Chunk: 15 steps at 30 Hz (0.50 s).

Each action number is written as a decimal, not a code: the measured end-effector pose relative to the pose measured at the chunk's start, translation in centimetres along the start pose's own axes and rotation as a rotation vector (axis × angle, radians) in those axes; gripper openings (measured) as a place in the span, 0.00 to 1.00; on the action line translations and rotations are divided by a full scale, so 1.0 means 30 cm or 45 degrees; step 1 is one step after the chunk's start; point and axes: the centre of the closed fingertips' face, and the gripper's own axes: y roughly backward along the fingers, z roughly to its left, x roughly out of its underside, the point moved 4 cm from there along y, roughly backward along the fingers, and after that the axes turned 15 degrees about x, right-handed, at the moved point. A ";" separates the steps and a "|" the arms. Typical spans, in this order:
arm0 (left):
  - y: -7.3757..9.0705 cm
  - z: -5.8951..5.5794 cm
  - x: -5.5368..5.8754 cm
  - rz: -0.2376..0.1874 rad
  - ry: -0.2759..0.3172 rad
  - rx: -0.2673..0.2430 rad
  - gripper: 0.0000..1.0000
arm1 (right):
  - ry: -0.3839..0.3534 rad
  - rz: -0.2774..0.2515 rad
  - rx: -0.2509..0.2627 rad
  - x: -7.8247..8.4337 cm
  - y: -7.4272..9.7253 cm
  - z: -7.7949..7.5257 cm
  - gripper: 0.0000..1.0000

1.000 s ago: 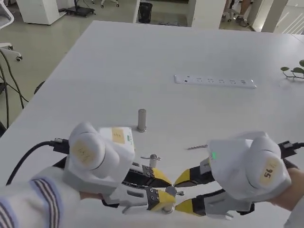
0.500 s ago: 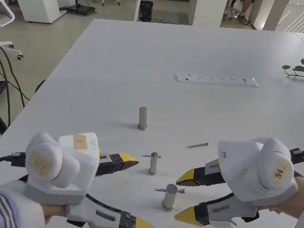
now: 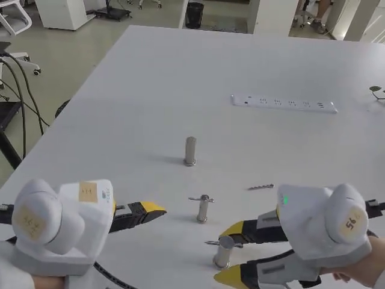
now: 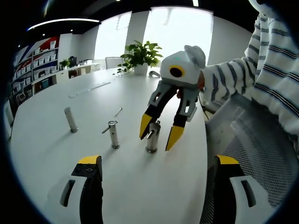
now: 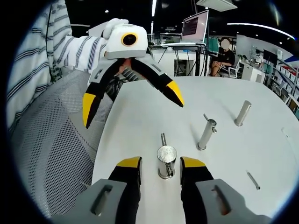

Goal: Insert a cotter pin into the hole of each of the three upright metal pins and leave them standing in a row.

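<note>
metal pin (image 5: 167, 161) nearest you, with a cotter pin (image 5: 163, 139) through its top, stands between your right gripper's (image 5: 161, 164) spread jaws, not pinched. your left gripper (image 4: 157, 161) is wide open and empty. further out stand the middle pin (image 3: 203, 209) and far pin (image 3: 190, 150); a loose cotter pin (image 3: 261, 187) lies on the table (image 3: 150, 90).

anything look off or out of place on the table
One cotter pin lies loose on the table, and the far metal pin has none through it, unlike the middle pin and near pin. Nothing is tipped.
</note>
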 end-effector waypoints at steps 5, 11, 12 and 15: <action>0.003 0.001 0.014 0.004 0.020 -0.005 0.99 | -0.006 -0.020 0.003 -0.010 -0.012 -0.004 0.17; 0.018 0.008 0.011 -0.019 0.031 -0.036 0.99 | 0.006 -0.028 0.003 -0.008 -0.010 -0.014 0.10; 0.020 0.010 0.011 -0.022 0.032 -0.044 0.99 | 0.007 -0.028 0.002 -0.008 -0.010 -0.014 0.09; 0.025 0.009 0.008 -0.038 0.044 -0.041 0.99 | -0.018 -0.025 -0.011 -0.008 -0.008 -0.018 0.09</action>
